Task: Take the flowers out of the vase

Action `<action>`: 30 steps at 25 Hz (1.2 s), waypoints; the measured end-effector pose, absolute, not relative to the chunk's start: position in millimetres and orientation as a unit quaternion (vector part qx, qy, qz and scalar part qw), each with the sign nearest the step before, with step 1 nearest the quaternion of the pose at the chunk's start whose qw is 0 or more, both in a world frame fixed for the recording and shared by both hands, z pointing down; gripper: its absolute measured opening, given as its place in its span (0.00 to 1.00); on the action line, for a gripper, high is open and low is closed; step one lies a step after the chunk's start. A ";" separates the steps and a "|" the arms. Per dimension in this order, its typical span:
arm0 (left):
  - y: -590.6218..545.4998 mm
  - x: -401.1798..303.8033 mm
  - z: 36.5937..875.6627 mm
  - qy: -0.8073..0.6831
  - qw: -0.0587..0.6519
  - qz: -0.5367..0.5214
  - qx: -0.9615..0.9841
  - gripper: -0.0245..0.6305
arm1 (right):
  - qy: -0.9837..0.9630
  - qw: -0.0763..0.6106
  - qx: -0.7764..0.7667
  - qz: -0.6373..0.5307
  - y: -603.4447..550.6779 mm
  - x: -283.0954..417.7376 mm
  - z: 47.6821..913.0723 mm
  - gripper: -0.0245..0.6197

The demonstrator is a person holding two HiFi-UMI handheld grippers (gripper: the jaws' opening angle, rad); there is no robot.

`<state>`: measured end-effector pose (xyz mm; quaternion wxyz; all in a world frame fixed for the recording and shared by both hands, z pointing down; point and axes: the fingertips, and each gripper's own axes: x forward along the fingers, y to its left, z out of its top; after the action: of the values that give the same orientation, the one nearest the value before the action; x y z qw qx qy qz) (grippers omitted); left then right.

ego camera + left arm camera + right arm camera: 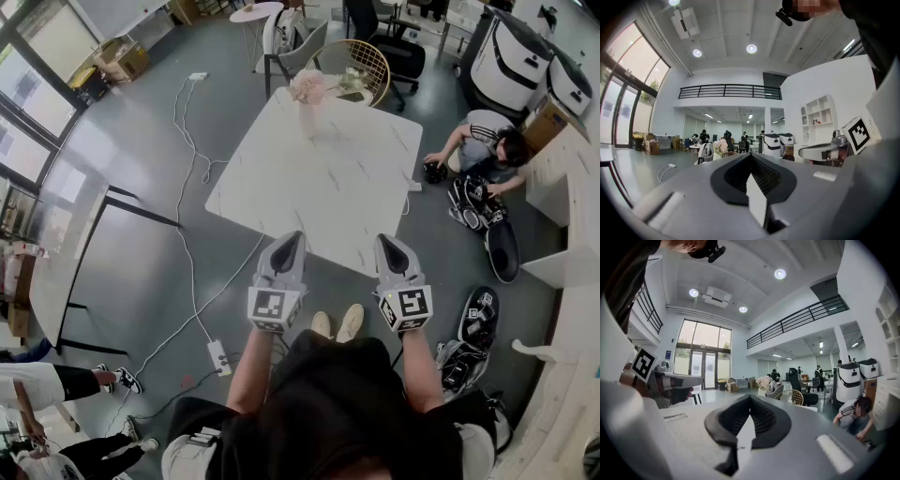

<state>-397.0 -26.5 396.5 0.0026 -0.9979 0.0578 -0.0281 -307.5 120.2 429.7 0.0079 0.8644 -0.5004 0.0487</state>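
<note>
**Head view.** The step in hand looks like the approach. The left gripper [289,242] and right gripper [390,244] are held level, side by side, over the near edge of the white table [328,192]. The pink flowers [307,85] stand in their vase [308,120] at the far edge, well ahead of both sets of fingertips and a little nearer the left gripper's line. A wire chair [361,58] stands just behind the vase.

To do this well, both jaws should probably be spread before they arrive. One gripper could steady the vase low down while the other pinches the stems just above the rim. A straight upward lift should keep the vase from tipping.

**Left gripper view.** The fingers [736,176] are pressed together at their tips, with nothing between them and nothing touching them. The flowers [720,146] show small and far off, just left of the fingertips. The vase is hidden below the gripper body. The right gripper [820,151] sits off to the right at the same height.

**Right gripper view.** These fingers [764,420] are also fully closed, empty and touching nothing. The flowers [764,382] lie far ahead, slightly right of the tips. The left gripper [684,380] is level with it on the left.
</note>
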 end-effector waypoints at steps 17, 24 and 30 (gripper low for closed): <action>-15.7 -385.1 406.5 -0.007 0.001 -0.026 -1.000 0.05 | -0.444 0.007 0.895 0.045 144.1 -310.3 427.0 0.05; 21.4 -356.3 416.0 -0.084 0.006 -0.032 -0.996 0.05 | -0.376 0.013 0.925 0.054 188.1 -302.2 432.9 0.05; 57.2 -326.5 422.0 -0.135 0.007 -0.040 -0.990 0.05 | -0.321 0.010 0.945 0.068 235.0 -291.4 445.2 0.05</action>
<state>-326.5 57.2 422.0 0.0068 -0.9900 -0.1351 -0.0396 -291.4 235.0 445.2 0.0096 0.9447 -0.3208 0.0679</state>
